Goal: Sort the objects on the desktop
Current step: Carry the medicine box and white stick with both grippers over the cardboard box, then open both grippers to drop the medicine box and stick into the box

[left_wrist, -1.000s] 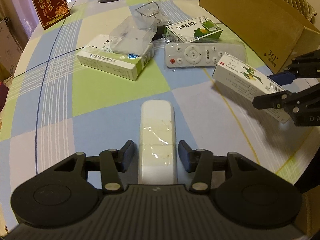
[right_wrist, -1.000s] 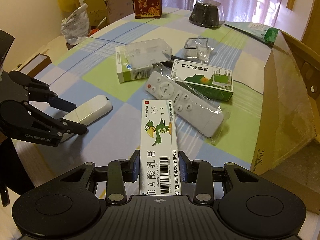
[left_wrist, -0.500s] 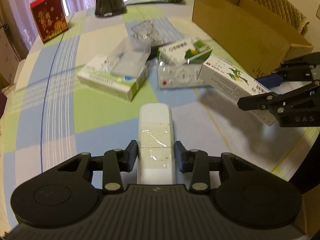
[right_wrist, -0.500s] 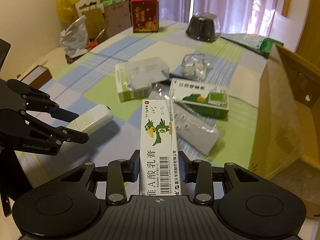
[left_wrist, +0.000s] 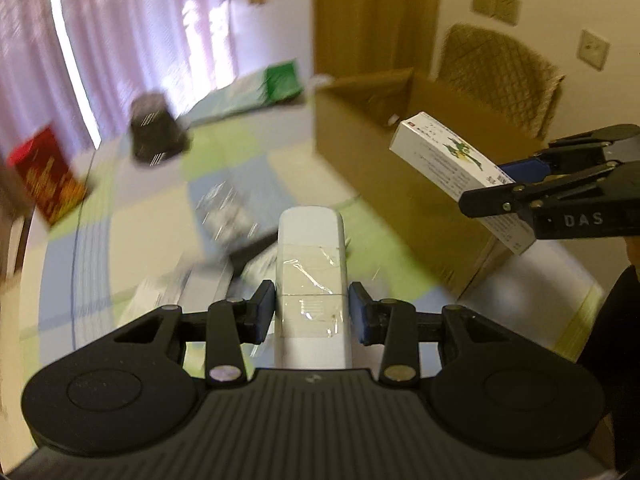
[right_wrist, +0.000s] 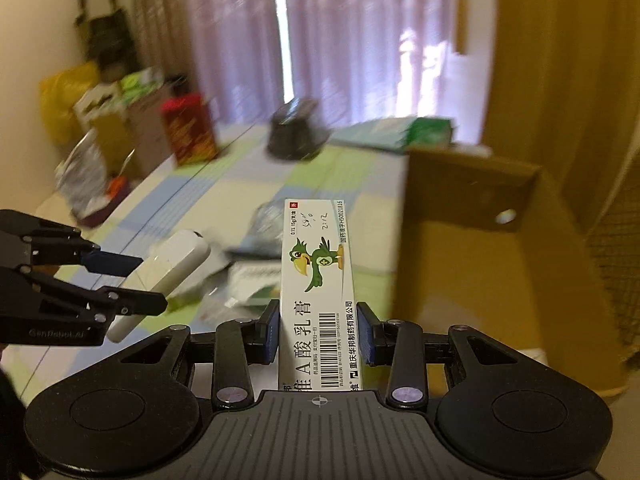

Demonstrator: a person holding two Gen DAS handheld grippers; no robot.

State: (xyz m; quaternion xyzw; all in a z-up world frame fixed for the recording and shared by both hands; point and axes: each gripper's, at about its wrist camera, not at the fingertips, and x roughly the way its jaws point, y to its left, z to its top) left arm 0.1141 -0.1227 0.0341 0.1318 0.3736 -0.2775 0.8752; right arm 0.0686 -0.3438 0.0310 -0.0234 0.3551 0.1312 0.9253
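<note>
My left gripper is shut on a white taped remote-shaped device, held up above the checked tablecloth. In the right wrist view the same white device shows at the left, held by the left gripper. A white ointment box with a green parrot is clamped in my right gripper, also lifted off the table. From the left wrist view, that ointment box and the right gripper hang in front of the open cardboard box.
The cardboard box stands at the table's right side. Blurred packets and medicine boxes lie below. A black container, a red box and a green-white bag sit at the far end. A wicker chair stands behind.
Both grippers have risen and tilted up with their loads. The views now show curtains and walls, and the ointment box has moved toward the cardboard box.
</note>
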